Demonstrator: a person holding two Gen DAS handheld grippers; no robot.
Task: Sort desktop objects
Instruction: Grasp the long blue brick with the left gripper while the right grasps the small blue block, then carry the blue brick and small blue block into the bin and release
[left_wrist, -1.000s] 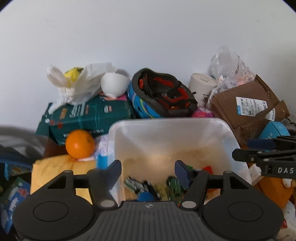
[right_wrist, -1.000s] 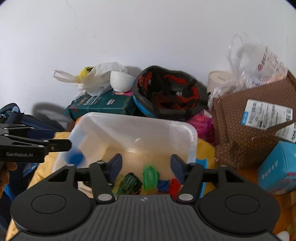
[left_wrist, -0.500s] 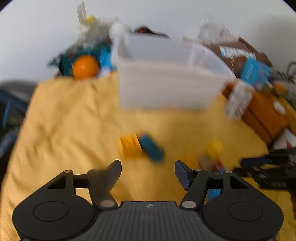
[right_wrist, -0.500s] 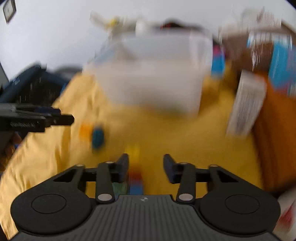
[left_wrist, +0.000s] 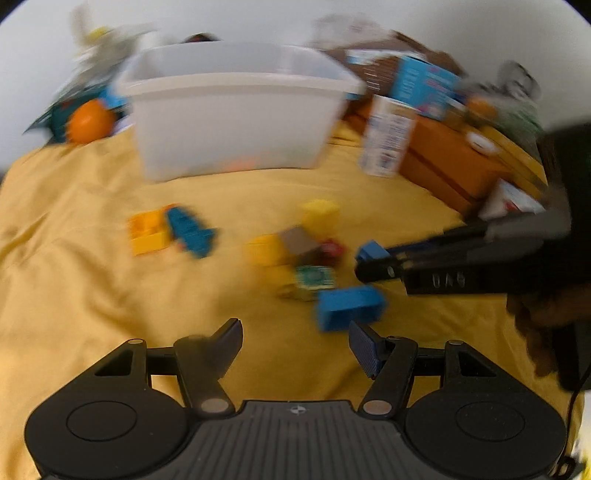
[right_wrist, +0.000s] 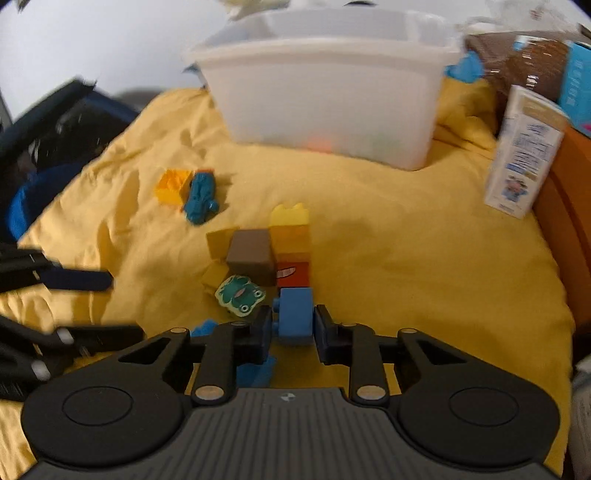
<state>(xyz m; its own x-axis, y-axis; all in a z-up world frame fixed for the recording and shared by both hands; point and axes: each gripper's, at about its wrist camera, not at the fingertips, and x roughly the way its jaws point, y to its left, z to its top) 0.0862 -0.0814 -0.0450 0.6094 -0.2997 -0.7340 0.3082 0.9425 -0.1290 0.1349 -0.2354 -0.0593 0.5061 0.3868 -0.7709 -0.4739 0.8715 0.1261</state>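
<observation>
The right gripper (right_wrist: 291, 326) is closing its jaws on a small blue plastic building block (right_wrist: 294, 315) that lies on the yellow cloth (right_wrist: 406, 258), well in front of the translucent white plastic bin (right_wrist: 325, 99). The block sits between the two pads; they look to be at or almost at its sides, though a firm press cannot be confirmed from the slightly blurred view. Just beyond the block, on the bin's side of it, stands a column of stacked bricks, red (right_wrist: 292, 274), orange and yellow, touching or nearly touching it, with a brown cube (right_wrist: 251, 254) and a green frog-face tile (right_wrist: 240, 293) close to the left.

To do this step well, I judge that the squeeze should finish before any lift, with the pads square on the block's flat sides so it does not twist out. The lift ought to go straight up and slightly back from the bin, clear of the red brick, so the column is not toppled or dragged along.

The left gripper (left_wrist: 295, 341) hangs with its jaws wide apart and nothing between them, above bare cloth on the near side of the bin. A larger blue rectangular block (left_wrist: 349, 306) lies just ahead of its right finger. That seems its likely next pick, but it should wait or stay low and wide so the two tools, already near each other, do not collide over the pile.
</observation>
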